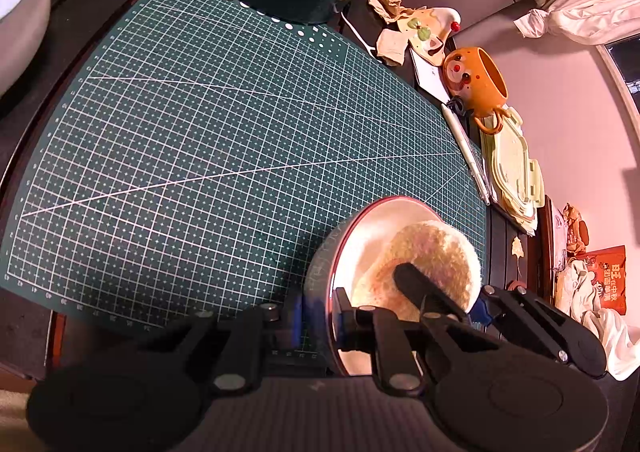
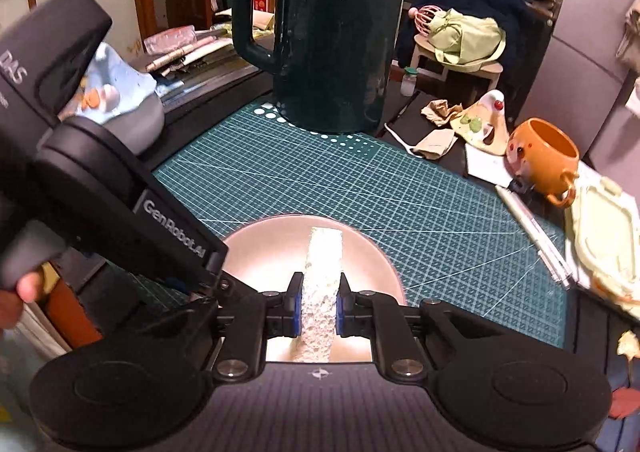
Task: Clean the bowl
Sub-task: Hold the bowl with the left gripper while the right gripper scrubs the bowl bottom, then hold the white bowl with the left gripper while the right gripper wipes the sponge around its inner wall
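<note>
A pale bowl (image 1: 360, 236) with a reddish rim stands tilted on the green cutting mat (image 1: 200, 151). My left gripper (image 1: 320, 312) is shut on its near rim, one blue pad outside the wall and one inside. A round, yellowish sponge (image 1: 440, 252) lies inside the bowl, and the right gripper's black fingers (image 1: 416, 284) clamp it there. In the right wrist view the sponge (image 2: 322, 252) appears edge-on, squeezed between the blue pads of my right gripper (image 2: 318, 302), above the bowl's (image 2: 260, 252) inside. The left gripper (image 2: 204, 284) holds the bowl's left rim, with a person's hand on its handle.
A dark green kettle (image 2: 332, 35) stands at the mat's far edge. To the right lie an orange mug (image 2: 548, 155) on its side, a pen (image 2: 532, 232), a pale green lid (image 2: 604, 236) and a small dish with crumpled paper (image 2: 480, 123). A grey-blue object (image 2: 132, 107) sits on the left.
</note>
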`<state>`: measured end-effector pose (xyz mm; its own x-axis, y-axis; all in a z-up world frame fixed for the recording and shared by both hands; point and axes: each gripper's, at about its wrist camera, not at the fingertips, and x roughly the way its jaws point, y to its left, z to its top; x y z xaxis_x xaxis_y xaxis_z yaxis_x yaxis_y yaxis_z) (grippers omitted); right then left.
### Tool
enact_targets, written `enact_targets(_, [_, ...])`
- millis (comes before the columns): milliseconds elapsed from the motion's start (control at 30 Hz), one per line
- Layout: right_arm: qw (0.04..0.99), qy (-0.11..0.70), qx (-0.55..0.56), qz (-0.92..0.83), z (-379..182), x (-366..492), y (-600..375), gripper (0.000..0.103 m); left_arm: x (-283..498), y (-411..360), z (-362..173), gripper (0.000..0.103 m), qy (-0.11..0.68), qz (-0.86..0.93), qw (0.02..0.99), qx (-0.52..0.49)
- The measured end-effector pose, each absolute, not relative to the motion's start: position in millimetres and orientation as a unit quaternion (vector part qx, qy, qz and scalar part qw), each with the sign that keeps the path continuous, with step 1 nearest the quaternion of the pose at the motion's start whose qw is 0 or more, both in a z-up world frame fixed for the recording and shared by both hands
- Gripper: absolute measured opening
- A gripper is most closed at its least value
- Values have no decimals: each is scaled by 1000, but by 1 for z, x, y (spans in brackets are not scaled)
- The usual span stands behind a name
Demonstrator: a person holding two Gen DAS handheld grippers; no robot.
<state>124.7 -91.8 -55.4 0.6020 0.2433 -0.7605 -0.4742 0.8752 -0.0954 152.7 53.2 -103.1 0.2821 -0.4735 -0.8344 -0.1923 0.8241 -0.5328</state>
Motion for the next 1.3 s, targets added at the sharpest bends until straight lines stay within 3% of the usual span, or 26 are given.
enact_targets(600, [908,359,-86,196,-5,120,-122,13,155,51,-101,14,591,-90,750,-283])
enact_targets(1067, [876,416,-118,214,-53,126,-90,13,154,48,-100,14,591,-90,750,-282])
enact_targets(1300, [882,413,-124,187,-51,130,-103,13,157,49,-100,14,591,-93,750,-281])
